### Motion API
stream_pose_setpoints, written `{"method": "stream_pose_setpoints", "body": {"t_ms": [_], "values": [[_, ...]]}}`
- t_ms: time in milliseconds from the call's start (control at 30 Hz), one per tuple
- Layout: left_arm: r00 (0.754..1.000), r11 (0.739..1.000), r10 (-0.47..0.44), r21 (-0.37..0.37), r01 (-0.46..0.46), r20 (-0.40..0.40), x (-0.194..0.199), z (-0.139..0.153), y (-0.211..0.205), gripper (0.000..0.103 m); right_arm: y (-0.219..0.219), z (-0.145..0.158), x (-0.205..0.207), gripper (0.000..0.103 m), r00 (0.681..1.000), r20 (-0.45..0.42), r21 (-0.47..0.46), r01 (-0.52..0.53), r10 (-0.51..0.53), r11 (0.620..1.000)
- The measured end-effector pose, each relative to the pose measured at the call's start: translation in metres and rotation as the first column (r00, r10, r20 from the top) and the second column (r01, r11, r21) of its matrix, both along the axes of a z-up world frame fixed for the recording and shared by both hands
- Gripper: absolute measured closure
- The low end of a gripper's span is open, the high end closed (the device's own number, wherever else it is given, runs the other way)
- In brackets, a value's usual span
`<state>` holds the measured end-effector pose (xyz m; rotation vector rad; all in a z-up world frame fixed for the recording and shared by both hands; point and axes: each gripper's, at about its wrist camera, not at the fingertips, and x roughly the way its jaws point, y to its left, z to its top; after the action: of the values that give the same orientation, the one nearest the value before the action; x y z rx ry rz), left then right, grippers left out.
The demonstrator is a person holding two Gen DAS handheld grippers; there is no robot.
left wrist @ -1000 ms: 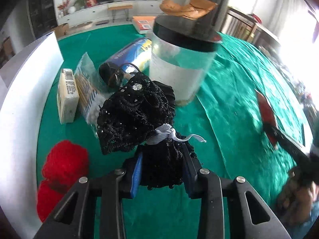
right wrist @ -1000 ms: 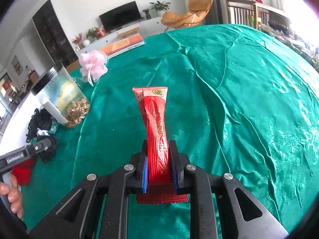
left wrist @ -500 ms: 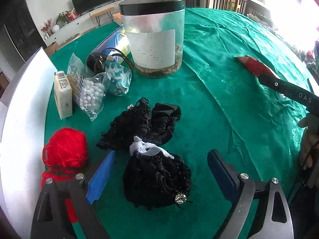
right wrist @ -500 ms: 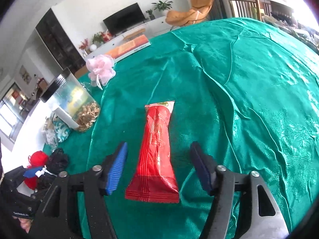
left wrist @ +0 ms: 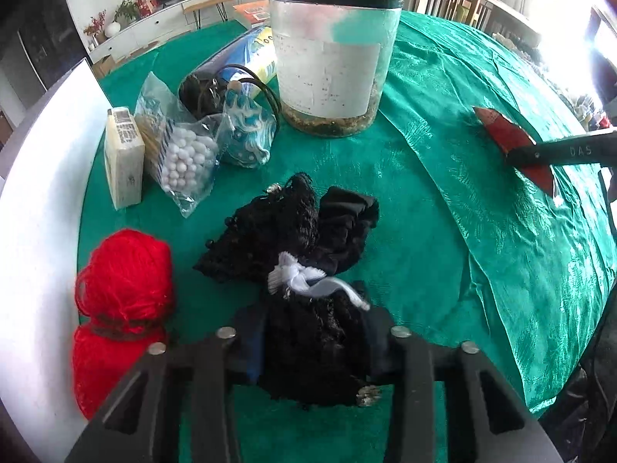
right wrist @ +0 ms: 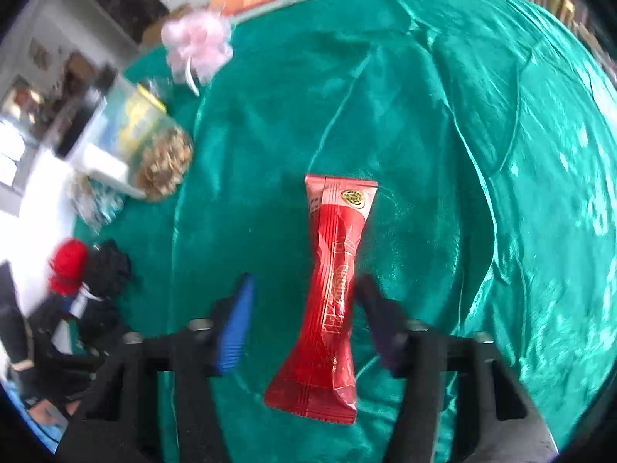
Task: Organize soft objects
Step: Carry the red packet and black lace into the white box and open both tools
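Left gripper (left wrist: pixel 314 341): fingers clenched on the near half of the black lace bundle, at the near edge of the left wrist view.
Black lace bundle (left wrist: pixel 300 254): dark netted fabric tied at its waist with a white band (left wrist: pixel 299 276); the far half lies spread on the cloth, and a small rhinestone shows at its near end.
Red yarn ball (left wrist: pixel 123 301): on the cloth just left of the left gripper, cinched by a dark band, beside the white board (left wrist: pixel 34 212) along the left edge.
Clear jar (left wrist: pixel 333 54): upright at the far centre, black lid on, white label facing the camera, brownish matter at the bottom.
Bead bag (left wrist: pixel 185 158): clear bag of white beads, left of the jar, touching a small cream box (left wrist: pixel 123 156).
Patterned pouch (left wrist: pixel 246 127): blue and white, between the bead bag and the jar.
Right gripper (right wrist: pixel 308 308): fingers released and spread; the right finger seems to touch the red packet's edge, but motion blur leaves this uncertain.
Red packet (right wrist: pixel 333 293): long sealed wrapper lying flat on the green tablecloth (right wrist: pixel 482 154), running near to far between the spread fingers.
Pink bow (right wrist: pixel 196 42): on the far left of the cloth in the right wrist view, well apart from the packet.
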<state>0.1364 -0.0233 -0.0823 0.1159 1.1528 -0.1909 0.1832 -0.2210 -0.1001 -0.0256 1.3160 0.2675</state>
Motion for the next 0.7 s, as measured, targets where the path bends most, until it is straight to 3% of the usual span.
{"method": "stream_pose_setpoints", "body": {"t_ms": [100,167,233,333,500,600,700], "values": [[0.999,0.993,0.031,-0.115,-0.026,0.037,0.005,0.017,0.019,0.068,-0.001,0.018,0.013,0.088,0.996,0.07,-0.031,0.058,-0.055,0.998],[0.995,0.981,0.07,-0.186,-0.056,0.07,0.006,0.036,0.035,0.068,-0.007,0.041,0.025,0.088,0.983,0.138,0.029,0.118,-0.121,0.993],[0.989,0.969,0.103,-0.234,-0.077,0.105,0.005,0.058,0.052,0.068,-0.006,0.07,0.036,0.088,0.964,0.209,0.081,0.15,-0.164,0.985],[0.976,0.957,0.152,-0.27,-0.105,0.159,-0.001,0.092,0.083,0.068,0.019,0.119,0.042,0.088,0.934,0.326,0.095,0.121,-0.146,0.988],[0.936,0.953,0.265,-0.213,-0.217,0.23,-0.029,0.133,0.159,0.067,0.112,0.179,0.014,0.088,0.91,0.413,0.169,-0.098,0.019,0.981],[0.896,0.932,0.36,-0.148,-0.331,0.259,-0.06,0.146,0.214,0.067,0.184,0.193,-0.018,0.088,0.902,0.409,0.269,-0.264,0.139,0.926],[0.853,0.897,0.44,-0.081,-0.435,0.28,-0.093,0.151,0.258,0.064,0.255,0.196,-0.053,0.088,0.882,0.404,0.356,-0.397,0.244,0.846]]}}
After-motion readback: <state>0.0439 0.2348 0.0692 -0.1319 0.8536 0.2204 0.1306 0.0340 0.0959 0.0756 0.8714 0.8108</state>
